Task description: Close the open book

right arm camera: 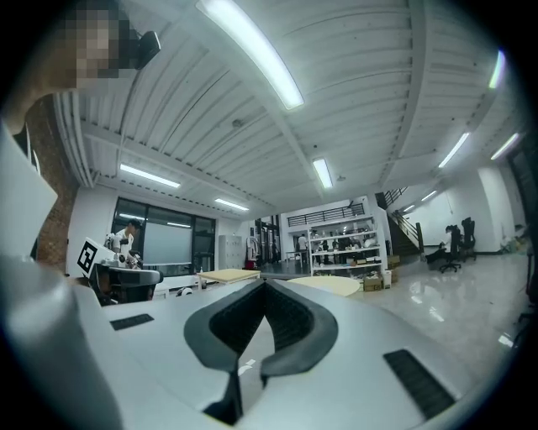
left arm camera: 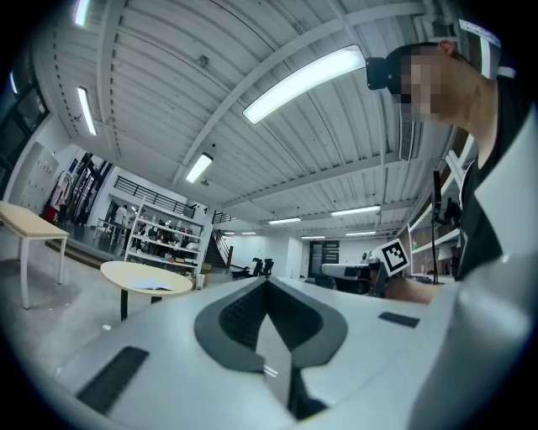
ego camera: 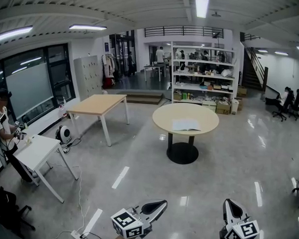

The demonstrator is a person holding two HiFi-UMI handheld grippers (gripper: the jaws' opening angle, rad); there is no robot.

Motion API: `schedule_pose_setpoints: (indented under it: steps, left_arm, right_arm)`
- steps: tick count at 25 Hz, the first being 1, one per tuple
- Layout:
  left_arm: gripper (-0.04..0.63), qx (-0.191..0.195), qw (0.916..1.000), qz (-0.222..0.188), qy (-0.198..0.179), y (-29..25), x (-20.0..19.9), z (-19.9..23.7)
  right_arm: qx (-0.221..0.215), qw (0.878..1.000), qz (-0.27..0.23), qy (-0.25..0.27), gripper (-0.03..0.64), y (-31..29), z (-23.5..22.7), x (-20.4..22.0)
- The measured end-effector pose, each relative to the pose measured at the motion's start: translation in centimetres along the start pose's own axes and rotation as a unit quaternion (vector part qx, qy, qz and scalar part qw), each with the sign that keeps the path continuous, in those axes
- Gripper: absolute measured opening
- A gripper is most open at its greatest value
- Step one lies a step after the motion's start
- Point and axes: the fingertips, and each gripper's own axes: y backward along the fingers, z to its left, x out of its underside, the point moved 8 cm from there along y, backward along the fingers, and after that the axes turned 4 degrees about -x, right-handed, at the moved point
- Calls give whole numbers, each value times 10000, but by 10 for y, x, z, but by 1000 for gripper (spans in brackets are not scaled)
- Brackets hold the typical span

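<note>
The open book (ego camera: 186, 125) lies flat, pages up, on a round beige table (ego camera: 164, 117) with a black pedestal, far off across the room. It also shows small in the left gripper view as the book (left arm camera: 151, 286) on the round table (left arm camera: 126, 271). In the right gripper view only the round table's (right arm camera: 336, 285) top is seen. My left gripper (ego camera: 161, 204) and right gripper (ego camera: 227, 201) are at the bottom edge of the head view, well short of the table. Both point level toward it. Their jaws are shut with nothing between them.
A rectangular wooden table (ego camera: 98, 104) stands left of the round one. A white desk (ego camera: 37, 151) with a seated person (ego camera: 3, 125) is at the far left. Shelving (ego camera: 203, 77) and stairs (ego camera: 256, 64) line the back wall. A power strip (ego camera: 77, 234) lies on the glossy floor.
</note>
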Motion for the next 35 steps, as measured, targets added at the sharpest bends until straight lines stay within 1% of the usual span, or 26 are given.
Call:
schedule_pose_setpoints:
  steps: [4,8,12,17,20,23,28,31,35]
  left_arm:
    - [-2,47,10000,16,47,4,-2,19]
    - [-2,33,10000,-25,58,7,-6,44]
    - [-2,154,9999,0,69,5,-3,65]
    - [-2,249,9996,18,116,-19,-4,85]
    - [-2,277,9995,73,100,-46,0,98]
    - [-2,290,9995,122,6,-80,2,112]
    - [-2,159,9998,109,-85,-163,5,136]
    - [-2,-2,9999,116,-82,-211,-1,146]
    - [-2,-211,9997,83,-48,-265,-10,160]
  right_arm:
    - [67,9999,-89,-1,-2,-16,9,-3]
    - [153,9999,-45,53,-2,-35,19,-3]
    - [213,9998,-11,29,-2,-52,29,5]
    - [244,9996,106,16,-2,-78,15,5]
    - [252,9996,94,-7,-2,-99,-9,9]
    - [198,9997,97,-50,-2,-122,-39,16]
    - [76,9999,77,-92,-2,-171,-122,22]
    - [-78,9999,120,37,-2,-199,-169,15]
    - [-314,9994,118,-12,-2,-235,-224,5]
